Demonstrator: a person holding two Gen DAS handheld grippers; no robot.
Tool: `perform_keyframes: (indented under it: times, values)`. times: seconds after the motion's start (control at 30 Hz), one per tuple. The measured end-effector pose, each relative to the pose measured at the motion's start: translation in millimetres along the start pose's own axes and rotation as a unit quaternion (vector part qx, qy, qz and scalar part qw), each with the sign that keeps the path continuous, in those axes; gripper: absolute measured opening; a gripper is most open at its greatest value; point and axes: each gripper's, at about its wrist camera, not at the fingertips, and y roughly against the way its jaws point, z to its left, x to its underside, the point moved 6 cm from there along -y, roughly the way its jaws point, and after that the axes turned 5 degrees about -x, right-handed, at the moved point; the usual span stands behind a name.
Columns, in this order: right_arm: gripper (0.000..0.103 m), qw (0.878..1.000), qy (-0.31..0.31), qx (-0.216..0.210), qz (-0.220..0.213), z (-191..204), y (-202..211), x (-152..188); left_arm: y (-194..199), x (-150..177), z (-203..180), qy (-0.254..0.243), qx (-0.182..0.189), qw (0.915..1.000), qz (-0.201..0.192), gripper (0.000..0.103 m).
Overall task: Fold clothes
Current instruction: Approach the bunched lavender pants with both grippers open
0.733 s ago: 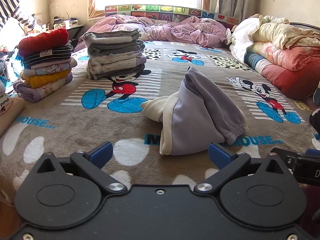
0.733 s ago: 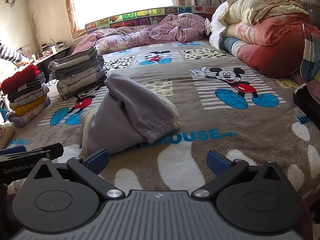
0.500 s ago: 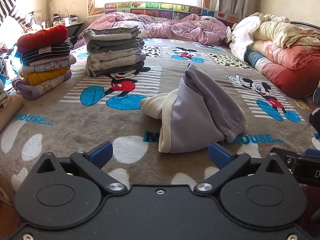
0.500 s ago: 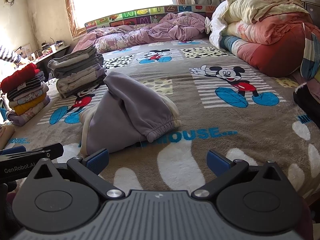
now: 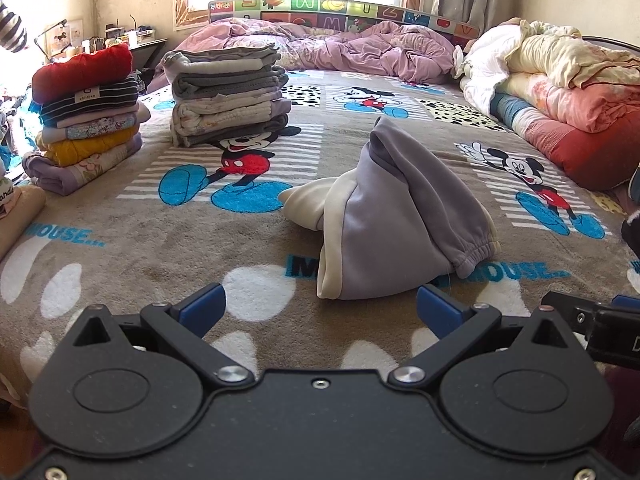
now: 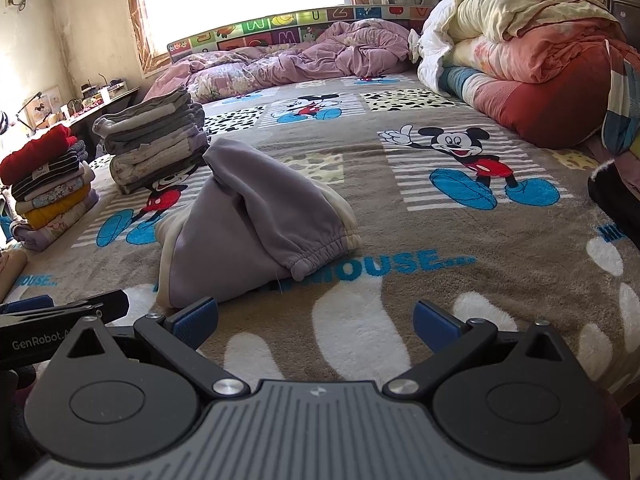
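A lilac-grey fleece garment (image 5: 400, 216) with a cream lining lies crumpled in a peaked heap in the middle of the bed; the right wrist view shows the garment (image 6: 248, 232) left of centre, elastic cuff toward me. My left gripper (image 5: 320, 310) is open, blue pads wide apart, just short of the heap's near edge with nothing between them. My right gripper (image 6: 316, 316) is open too, over bare blanket to the right of the heap. The right gripper's side (image 5: 592, 320) shows at the left view's right edge.
The bed wears a brown cartoon-mouse blanket (image 5: 200, 248). Two stacks of folded clothes stand at the left: a grey one (image 5: 228, 92) and a mixed one topped in red (image 5: 84, 116). Rolled quilts (image 6: 540, 72) line the right side; a purple duvet (image 5: 340, 48) lies at the headboard.
Both grippers have edged slightly forward toward the garment, which sits a little larger in view. A person's striped sleeve at the far left has mostly left the frame.
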Motion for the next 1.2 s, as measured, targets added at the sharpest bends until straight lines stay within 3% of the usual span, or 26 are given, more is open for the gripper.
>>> perform_keyframes:
  times: [1.2]
  values:
    - [0.103,1.000,-0.026,-0.015,0.007,-15.3,-17.5,6.6,-10.0,4.0,-9.2,-0.013,0.004,0.9999,0.001,0.103]
